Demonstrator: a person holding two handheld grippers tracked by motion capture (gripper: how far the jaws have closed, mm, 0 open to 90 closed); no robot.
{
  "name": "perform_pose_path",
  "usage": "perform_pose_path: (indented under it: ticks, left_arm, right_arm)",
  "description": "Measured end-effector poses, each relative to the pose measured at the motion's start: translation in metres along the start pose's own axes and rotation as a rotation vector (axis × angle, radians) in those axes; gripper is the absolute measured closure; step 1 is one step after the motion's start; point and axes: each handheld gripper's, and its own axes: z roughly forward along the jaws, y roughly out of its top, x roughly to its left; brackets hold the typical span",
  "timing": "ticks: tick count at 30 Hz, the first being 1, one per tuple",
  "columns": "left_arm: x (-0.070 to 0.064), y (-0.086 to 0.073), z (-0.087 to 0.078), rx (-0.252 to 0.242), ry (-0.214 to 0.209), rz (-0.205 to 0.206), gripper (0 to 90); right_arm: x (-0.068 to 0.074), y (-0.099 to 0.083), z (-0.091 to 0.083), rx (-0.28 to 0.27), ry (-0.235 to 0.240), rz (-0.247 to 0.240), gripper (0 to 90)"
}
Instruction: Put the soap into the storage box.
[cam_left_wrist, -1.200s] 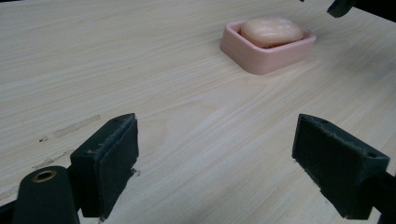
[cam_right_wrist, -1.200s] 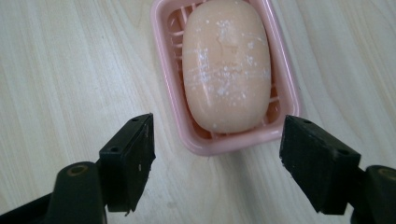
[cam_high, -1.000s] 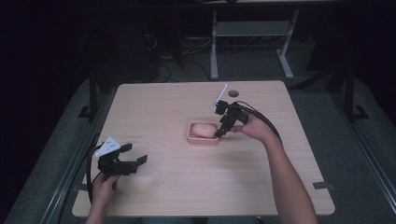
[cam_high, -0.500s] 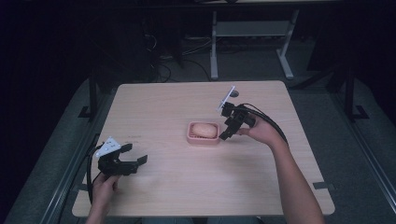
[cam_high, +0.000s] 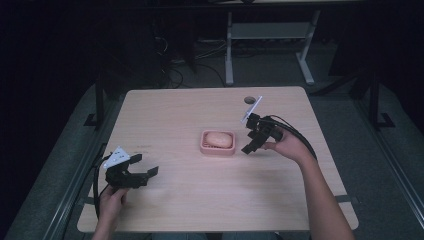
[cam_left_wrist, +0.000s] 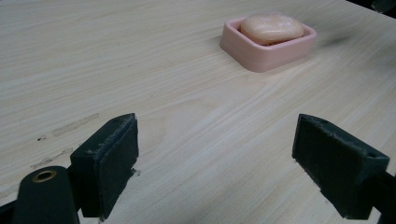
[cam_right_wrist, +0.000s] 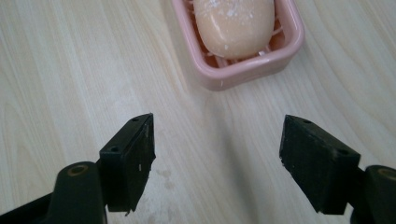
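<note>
A pink soap dish (cam_high: 218, 149) sits at the middle of the wooden table (cam_high: 190, 107) with a peach bar of soap (cam_high: 220, 138) lying in it. My right gripper (cam_high: 253, 140) hovers just right of the dish, open, nothing between its jaws. In the right gripper view the dish (cam_right_wrist: 243, 70) and soap (cam_right_wrist: 233, 23) lie just ahead of that gripper (cam_right_wrist: 217, 149). My left gripper (cam_high: 145, 167) rests open near the table's front left corner. In the left gripper view the dish (cam_left_wrist: 275, 53) and soap (cam_left_wrist: 272, 27) are far off beyond that gripper (cam_left_wrist: 215, 158).
A small dark round hole (cam_high: 248, 100) is in the table near its far edge. A desk frame and cables (cam_high: 235, 45) stand on the floor beyond the table. Bare tabletop lies between the two grippers.
My right gripper has drawn back to the right, away from the soap dish, and now stands clear of it. The left gripper has stayed put.
</note>
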Motion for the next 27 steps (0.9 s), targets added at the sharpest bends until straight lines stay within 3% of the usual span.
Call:
perform_pose_path:
  ticks: [9, 27]
  left_arm:
    - [0.000, 0.000, 0.000, 0.001, -0.001, 0.000, 14.3]
    - [-0.002, 0.000, 0.002, 0.002, -0.001, 0.006, 14.3]
  right_arm:
    - [0.004, -0.018, -0.008, -0.035, -0.005, 0.013, 26.2]
    - [0.010, -0.058, -0.009, -0.048, -0.005, 0.069, 26.2]
